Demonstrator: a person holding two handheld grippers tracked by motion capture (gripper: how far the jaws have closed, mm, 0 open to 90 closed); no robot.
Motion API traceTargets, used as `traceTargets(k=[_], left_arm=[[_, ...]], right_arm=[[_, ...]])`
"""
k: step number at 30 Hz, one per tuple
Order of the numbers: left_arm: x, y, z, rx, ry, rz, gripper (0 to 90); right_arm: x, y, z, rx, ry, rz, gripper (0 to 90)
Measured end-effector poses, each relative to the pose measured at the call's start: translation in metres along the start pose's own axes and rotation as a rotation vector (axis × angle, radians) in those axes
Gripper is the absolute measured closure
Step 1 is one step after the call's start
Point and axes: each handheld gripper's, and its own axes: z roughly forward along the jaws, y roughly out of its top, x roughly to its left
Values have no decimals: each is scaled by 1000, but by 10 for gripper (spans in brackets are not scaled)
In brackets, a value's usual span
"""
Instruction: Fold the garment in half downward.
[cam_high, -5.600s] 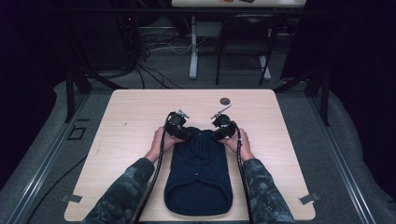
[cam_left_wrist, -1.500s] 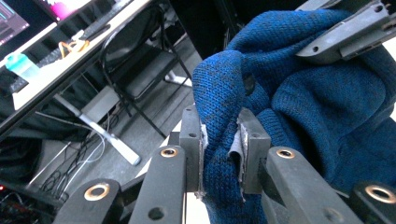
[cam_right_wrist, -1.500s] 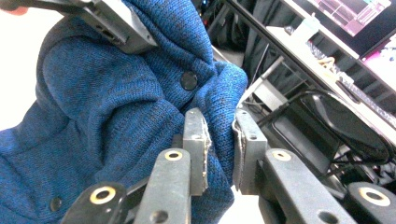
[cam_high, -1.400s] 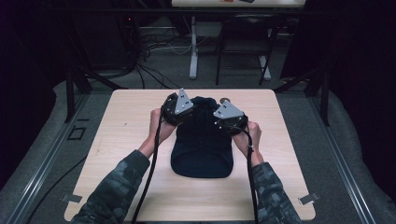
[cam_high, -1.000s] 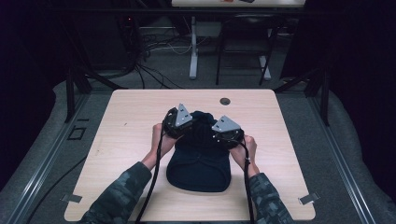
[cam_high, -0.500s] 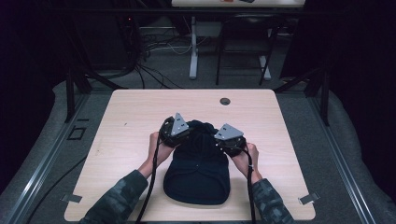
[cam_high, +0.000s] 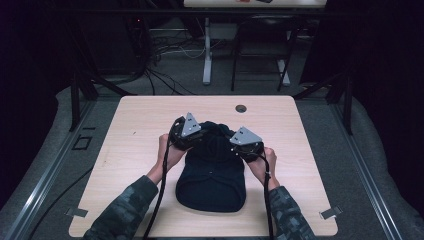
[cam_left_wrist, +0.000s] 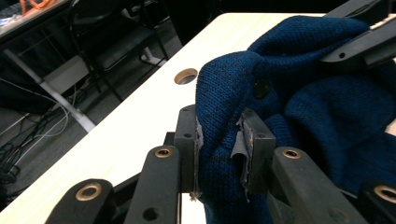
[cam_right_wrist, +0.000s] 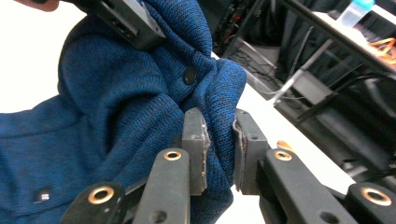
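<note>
A dark blue knitted garment (cam_high: 212, 170) lay mid-table (cam_high: 310, 150), its far edge lifted. The left gripper (cam_left_wrist: 219, 140) and right gripper (cam_right_wrist: 218, 140) each pinched a fold of it. This looked like mid-fold; next, probably, both carry the edge evenly together.

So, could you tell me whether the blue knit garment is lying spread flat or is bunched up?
Bunched at its far end: both tongs, left and right, pinch folds of the blue knit garment, lifting them off the table.
</note>
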Motion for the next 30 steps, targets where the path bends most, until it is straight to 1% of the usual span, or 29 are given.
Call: traceTargets(k=[1, 2, 5, 8, 10, 13, 14, 17, 18, 19, 20, 21, 22, 23, 24, 25, 26, 27, 28, 29, 30], left_arm=[[0, -2, -2, 3, -15, -9, 698], [-1, -5, -3, -1, -17, -9, 688], [-5, -12, -6, 9, -34, -8, 665], [-11, -17, -9, 8, -38, -8, 639], [-15, -20, -12, 3, -46, -8, 627], [-19, -23, -15, 16, -65, -7, 593], [-21, -24, -16, 15, -74, -6, 585], [-23, -25, -19, 40, -107, -7, 551], [-23, -25, -19, 59, -118, -3, 548], [-24, -25, -19, 82, -128, 1, 551], [-24, -25, -19, 92, -134, 2, 595], [-24, -25, -19, 114, -144, 8, 595], [-24, -25, -18, 139, -152, 19, 665], [-24, -25, -17, 155, -156, 30, 697], [-23, -25, -16, 161, -156, 37, 716], [-22, -24, -15, 171, -153, 46, 716], [-19, -22, -13, 173, -144, 49, 735], [-17, -21, -11, 173, -140, 45, 735], [-11, -16, -7, 158, -114, 42, 741], [-11, -16, -7, 158, -114, 42, 741], [-7, -11, -3, 148, -82, 55, 741]], right_arm=[[0, -1, -1, 3, 8, -2, 775], [1, -2, -3, 1, 34, 10, 775], [4, -7, -7, 0, 60, 13, 774], [5, -13, -8, 4, 84, 26, 774], [6, -16, -11, 3, 92, 35, 774], [8, -18, -12, 1, 101, 29, 774], [9, -19, -13, 8, 103, 25, 774], [12, -21, -16, 7, 113, 17, 774], [12, -21, -16, 4, 115, 16, 774], [13, -22, -17, 7, 122, 11, 774], [14, -22, -16, 14, 125, -5, 774], [14, -22, -16, 14, 125, -5, 774], [13, -22, -15, 26, 138, -22, 775], [12, -21, -14, 38, 140, -29, 776], [11, -20, -12, 49, 147, -28, 777], [11, -20, -12, 49, 147, -28, 777], [7, -16, -9, 68, 128, -60, 779], [7, -16, -9, 68, 128, -60, 779], [0, -10, -6, 77, 112, -70, 781], [0, -10, -6, 77, 112, -70, 781], [-2, -8, -4, 80, 104, -73, 781]])
